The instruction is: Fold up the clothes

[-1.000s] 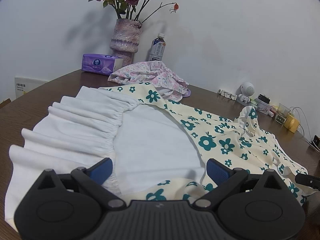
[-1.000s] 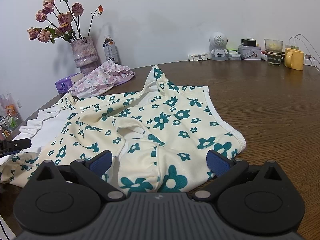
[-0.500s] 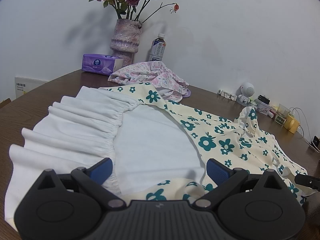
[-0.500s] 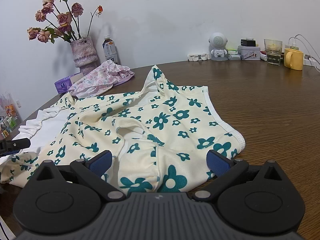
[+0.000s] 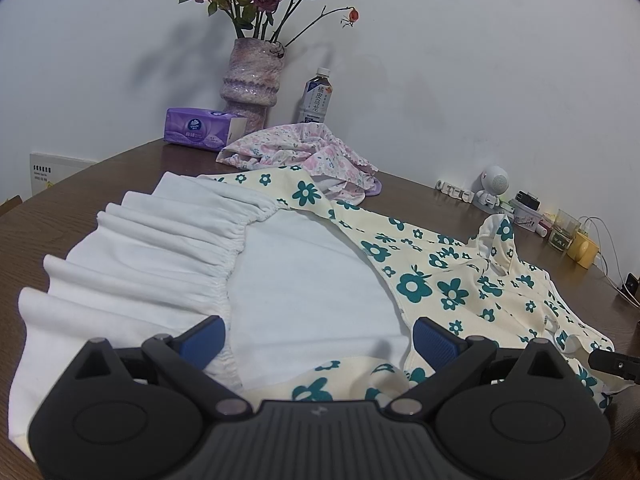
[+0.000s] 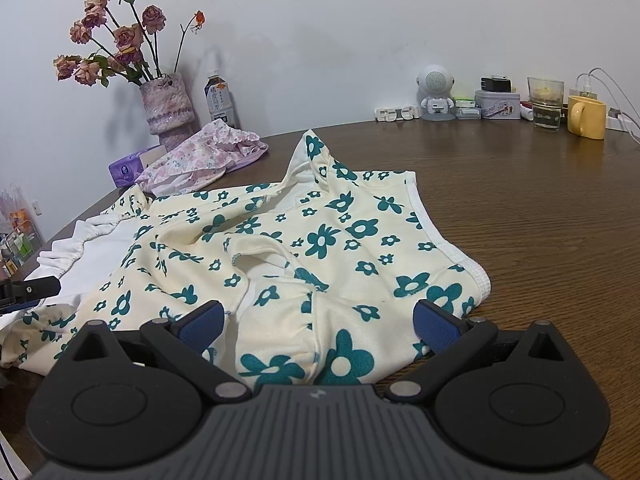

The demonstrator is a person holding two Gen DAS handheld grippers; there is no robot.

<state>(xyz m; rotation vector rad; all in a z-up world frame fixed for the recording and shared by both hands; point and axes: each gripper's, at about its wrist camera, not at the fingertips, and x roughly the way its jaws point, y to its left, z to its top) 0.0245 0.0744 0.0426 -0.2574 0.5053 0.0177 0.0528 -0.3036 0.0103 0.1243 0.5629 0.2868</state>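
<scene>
Jaws of both grippers wide apart as before, floral dress (image 6: 320, 236) unmoved.

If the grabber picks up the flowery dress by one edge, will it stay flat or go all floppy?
Probably floppy: the flowery dress already lies in soft wrinkles and humps on the table. The rest would likely sag and drag behind. It looks thin, so probably light, and the gathered white lining may slide out of shape.
</scene>
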